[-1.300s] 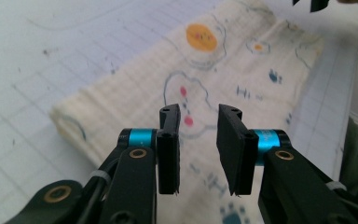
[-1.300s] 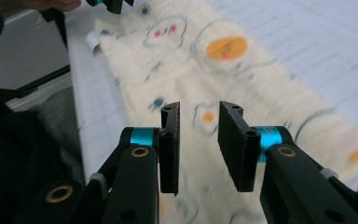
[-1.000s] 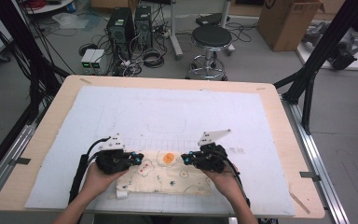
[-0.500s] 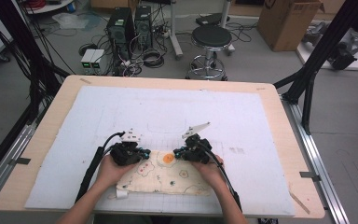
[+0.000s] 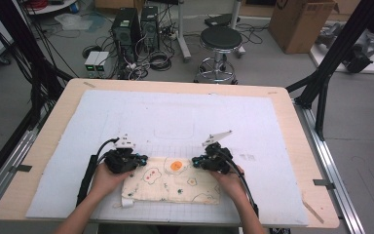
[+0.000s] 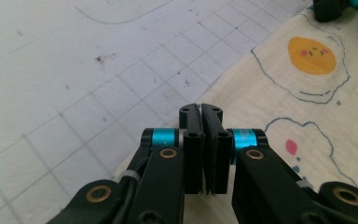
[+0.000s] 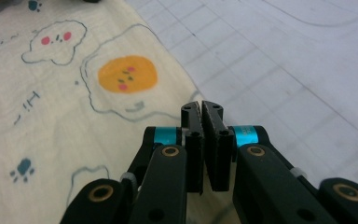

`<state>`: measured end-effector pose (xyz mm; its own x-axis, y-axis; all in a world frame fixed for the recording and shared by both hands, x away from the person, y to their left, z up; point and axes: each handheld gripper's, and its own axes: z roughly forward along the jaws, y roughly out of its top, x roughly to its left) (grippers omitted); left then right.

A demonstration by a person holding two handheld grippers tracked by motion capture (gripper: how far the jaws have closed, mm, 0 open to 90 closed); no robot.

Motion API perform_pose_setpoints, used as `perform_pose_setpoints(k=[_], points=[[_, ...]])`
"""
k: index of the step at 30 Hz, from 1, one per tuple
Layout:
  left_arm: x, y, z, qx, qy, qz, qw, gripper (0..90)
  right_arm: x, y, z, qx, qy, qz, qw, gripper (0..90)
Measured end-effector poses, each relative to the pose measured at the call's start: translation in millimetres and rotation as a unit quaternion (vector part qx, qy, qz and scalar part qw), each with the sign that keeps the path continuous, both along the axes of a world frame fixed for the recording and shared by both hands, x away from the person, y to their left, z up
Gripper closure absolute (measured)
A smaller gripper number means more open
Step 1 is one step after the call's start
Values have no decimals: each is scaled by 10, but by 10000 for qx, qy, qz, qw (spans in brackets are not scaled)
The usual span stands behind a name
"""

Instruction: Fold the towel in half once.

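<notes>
Nearest in the high view: two forearms entering from six o'clock, a hand on each tool. Folded cream cloth (image 5: 170,183) printed with fried eggs lying flat near the front edge of the white grid mat (image 5: 185,122), between the two tools. Left gripper (image 5: 143,159) at the cloth's ten o'clock corner, right gripper (image 5: 196,161) at its one o'clock edge, both pointing inward toward each other, tips low over the fabric.

Revealed by the left gripper view: jaws pressed together with nothing visibly caught between them, hovering over the cloth's edge where it meets the mat; orange yolk print (image 6: 312,55) at two o'clock. Same in the right gripper view: jaws closed and empty, cloth edge just beyond the tips, yolk at ten o'clock.

Beyond the cloth, toward twelve o'clock, open bare mat; then the wooden table's (image 5: 297,131) rim, and a stool (image 5: 219,41) on the floor.
</notes>
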<state>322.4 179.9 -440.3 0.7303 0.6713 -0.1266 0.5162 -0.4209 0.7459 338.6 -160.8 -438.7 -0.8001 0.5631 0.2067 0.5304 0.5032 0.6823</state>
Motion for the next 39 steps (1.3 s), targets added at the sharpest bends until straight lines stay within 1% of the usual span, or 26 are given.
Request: perform_pose_setpoints(k=[3,5,7,12,15,16,17,19,22,24,26,29,32,35,36,39], points=[[-12,73,-10,-84,2,77,9999,861,-23,-143,-7,36,4,-88,10000,876],[-22,99,-5,-64,-4,109,9999,855,-38,-213,-7,37,-18,-131,9999,876],[-34,131,-5,-58,0,134,9999,852,-57,-267,-12,50,5,-166,9998,874],[-59,228,-7,-92,4,208,9997,852,-96,-423,-19,76,-58,-291,9995,868],[-78,251,-9,-108,-28,215,9997,853,-119,-501,-20,98,-46,-351,9993,867],[-83,257,-11,-104,-35,224,9997,852,-127,-513,-19,111,-10,-380,9992,867],[-85,256,-11,-120,-41,237,9996,852,-127,-532,-19,124,-32,-380,9992,865],[-89,264,-14,-87,-71,197,9997,851,-127,-552,-22,153,-62,-375,9992,859],[-105,265,-30,-159,-132,222,9995,845,-139,-562,-22,171,-68,-386,9991,839],[-107,267,-30,-172,-153,194,9995,833,-149,-555,-19,175,-80,-413,9990,813],[-113,270,-19,-241,-171,153,9994,807,-158,-539,-9,219,-175,-358,9990,783],[-158,282,43,-351,-248,59,9991,789,-180,-534,24,319,-238,-312,9987,756],[-213,287,87,-331,-319,-29,9989,759,-215,-540,59,456,-280,-306,9981,720],[-263,297,128,-352,-453,-121,9983,729,-250,-539,91,546,-358,-309,9974,662],[-270,302,139,-390,-468,-115,9981,722,-265,-535,108,611,-394,-303,9969,646],[-280,320,165,-590,-493,-103,9970,704,-324,-512,145,621,-486,-315,9964,592]])
